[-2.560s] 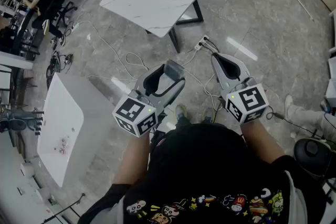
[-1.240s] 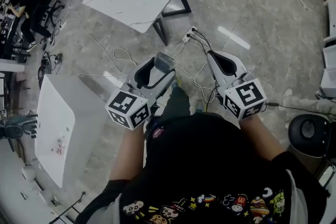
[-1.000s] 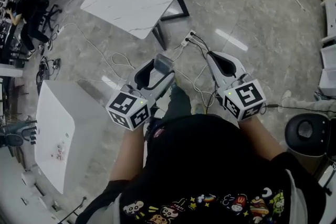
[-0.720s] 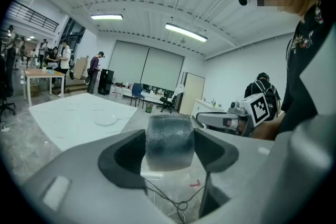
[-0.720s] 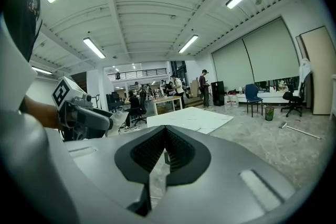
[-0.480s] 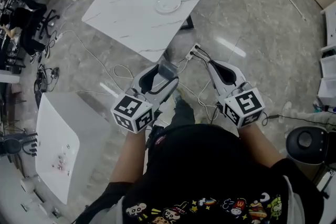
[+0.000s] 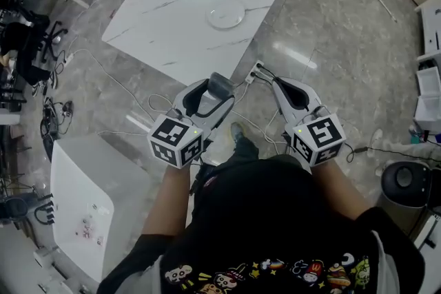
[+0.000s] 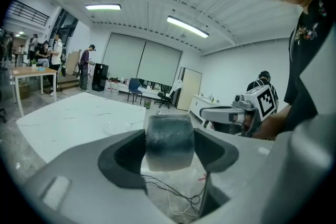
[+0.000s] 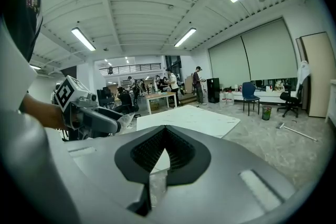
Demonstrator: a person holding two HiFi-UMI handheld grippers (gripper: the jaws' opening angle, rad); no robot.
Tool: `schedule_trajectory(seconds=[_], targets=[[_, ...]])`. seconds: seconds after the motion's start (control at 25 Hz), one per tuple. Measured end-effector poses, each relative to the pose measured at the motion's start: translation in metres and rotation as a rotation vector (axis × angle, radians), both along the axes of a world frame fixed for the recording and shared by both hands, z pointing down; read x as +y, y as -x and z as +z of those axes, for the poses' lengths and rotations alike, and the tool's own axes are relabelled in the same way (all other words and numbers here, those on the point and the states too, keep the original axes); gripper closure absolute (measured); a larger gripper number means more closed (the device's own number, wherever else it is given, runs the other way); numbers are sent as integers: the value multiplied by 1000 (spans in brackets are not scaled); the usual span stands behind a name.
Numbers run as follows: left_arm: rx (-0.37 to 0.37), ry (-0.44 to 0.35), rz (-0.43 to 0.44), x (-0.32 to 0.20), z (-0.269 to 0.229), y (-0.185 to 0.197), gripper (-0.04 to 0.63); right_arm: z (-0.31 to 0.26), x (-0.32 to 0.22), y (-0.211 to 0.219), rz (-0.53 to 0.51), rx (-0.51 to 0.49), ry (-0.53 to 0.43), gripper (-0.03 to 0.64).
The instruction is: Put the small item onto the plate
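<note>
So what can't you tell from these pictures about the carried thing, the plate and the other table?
The small item: a grey lump, blurred close to the lens in the left gripper view; in the head view jaws cover all but its top.
The plate: too small in the head view, faint in the left gripper view; empty or not, unclear.
The bits on the side table: too small to name.

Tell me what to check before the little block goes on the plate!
1. Small grey block clamped in left gripper: ok.
2. Plate on the white table looks empty: ok.
3. Block over the plate: not ok, it is over the floor, short of the table.
4. Right gripper shut and empty: ok.
5. Walkway free: not ok, cables lie on the floor.
</note>
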State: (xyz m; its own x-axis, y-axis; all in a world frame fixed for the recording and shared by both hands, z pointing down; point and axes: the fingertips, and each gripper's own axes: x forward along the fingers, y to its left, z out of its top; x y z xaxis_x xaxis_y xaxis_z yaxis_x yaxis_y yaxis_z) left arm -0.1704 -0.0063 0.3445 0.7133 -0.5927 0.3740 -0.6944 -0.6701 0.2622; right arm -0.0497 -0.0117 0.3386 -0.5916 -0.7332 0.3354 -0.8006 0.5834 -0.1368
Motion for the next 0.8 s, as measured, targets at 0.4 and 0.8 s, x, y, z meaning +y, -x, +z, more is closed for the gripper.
schedule_trajectory(seconds=[0.4,0.8], targets=[[-15,23,37,-37,11,7,310,2,-29,5,52,5,5,595],[-48,56,-9,-94,30,-4,310,19,-92,-4,8,-9,27,595]])
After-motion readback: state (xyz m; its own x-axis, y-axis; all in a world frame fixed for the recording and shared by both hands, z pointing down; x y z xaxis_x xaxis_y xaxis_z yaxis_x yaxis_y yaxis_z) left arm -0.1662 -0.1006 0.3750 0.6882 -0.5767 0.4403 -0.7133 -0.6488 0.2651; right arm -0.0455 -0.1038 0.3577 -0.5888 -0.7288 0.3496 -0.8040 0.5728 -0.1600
